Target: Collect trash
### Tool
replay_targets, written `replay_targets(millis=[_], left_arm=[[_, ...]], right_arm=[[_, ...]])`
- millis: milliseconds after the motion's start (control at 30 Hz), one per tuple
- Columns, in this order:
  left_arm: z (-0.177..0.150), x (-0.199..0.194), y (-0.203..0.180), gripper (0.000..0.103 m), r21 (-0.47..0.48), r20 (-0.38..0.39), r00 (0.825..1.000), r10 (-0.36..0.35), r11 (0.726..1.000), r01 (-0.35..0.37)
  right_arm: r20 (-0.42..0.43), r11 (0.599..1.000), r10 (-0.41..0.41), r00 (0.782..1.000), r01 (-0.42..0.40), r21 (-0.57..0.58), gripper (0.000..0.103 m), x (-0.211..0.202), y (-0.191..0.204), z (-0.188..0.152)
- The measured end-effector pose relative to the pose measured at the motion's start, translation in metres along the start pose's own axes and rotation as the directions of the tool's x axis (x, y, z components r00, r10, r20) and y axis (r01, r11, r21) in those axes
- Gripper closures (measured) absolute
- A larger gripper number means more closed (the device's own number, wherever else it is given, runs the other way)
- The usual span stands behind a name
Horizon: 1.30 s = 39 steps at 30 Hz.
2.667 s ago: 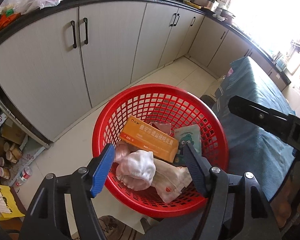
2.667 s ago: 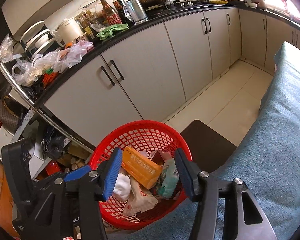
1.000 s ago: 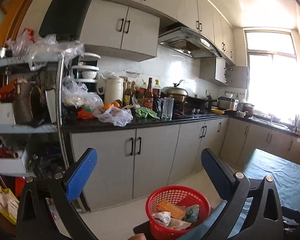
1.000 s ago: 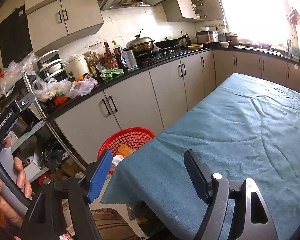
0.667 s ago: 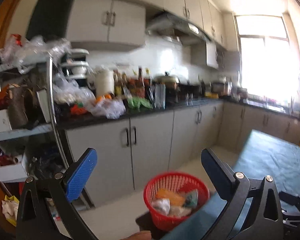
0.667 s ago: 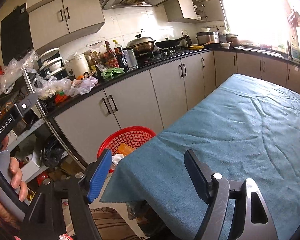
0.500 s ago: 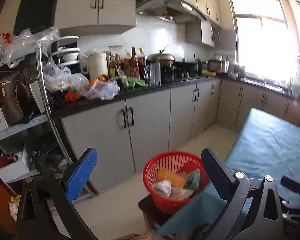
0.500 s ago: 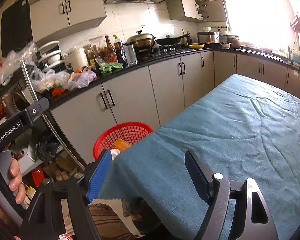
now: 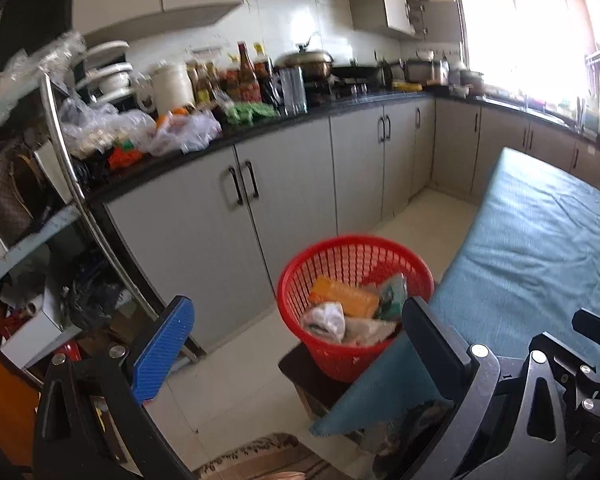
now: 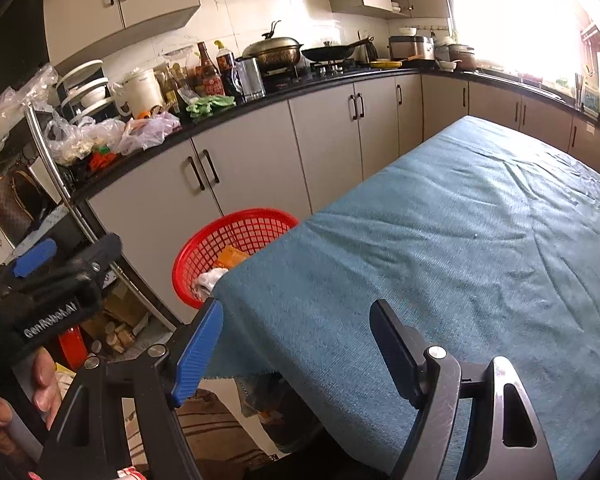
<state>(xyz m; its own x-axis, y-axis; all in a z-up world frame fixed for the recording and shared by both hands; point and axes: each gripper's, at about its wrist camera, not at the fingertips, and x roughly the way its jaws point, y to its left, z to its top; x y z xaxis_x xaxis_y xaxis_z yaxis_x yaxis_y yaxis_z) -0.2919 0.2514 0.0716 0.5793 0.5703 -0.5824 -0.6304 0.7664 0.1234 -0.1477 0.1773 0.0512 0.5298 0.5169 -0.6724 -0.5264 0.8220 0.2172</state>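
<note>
Basket (image 9: 356, 268) left of table (image 9: 540, 248), perhaps on a stool (image 9: 308, 372); cabinets (image 9: 284, 208) behind.

The only legible text is "GenRobot.AI", in white letters on the black body of the left gripper (image 10: 32, 264) seen from the right wrist view. Bottle labels on the counter (image 10: 260, 88) are too blurred to read.
</note>
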Motion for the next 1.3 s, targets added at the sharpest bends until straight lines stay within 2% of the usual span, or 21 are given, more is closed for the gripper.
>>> replay_targets(millis=[500, 900, 1300], left_arm=[[-0.018, 0.053, 0.015, 0.000, -0.050, -0.172, 0.985, 0.003, 0.999, -0.012], [-0.027, 0.075, 0.023, 0.000, -0.068, -0.234, 0.972, -0.004, 0.998, -0.013], [-0.030, 0.079, 0.024, 0.000, -0.069, -0.249, 0.968, -0.005, 0.998, -0.012]], right_arm=[[-0.080, 1.000, -0.017, 0.997, 0.016, -0.012, 0.023, 0.029, 0.006, -0.002], [-0.114, 0.999, -0.022, 0.993, 0.017, -0.040, 0.023, 0.045, 0.017, -0.004], [-0.122, 0.999, -0.023, 0.992, 0.017, -0.048, 0.023, 0.047, 0.021, -0.005]])
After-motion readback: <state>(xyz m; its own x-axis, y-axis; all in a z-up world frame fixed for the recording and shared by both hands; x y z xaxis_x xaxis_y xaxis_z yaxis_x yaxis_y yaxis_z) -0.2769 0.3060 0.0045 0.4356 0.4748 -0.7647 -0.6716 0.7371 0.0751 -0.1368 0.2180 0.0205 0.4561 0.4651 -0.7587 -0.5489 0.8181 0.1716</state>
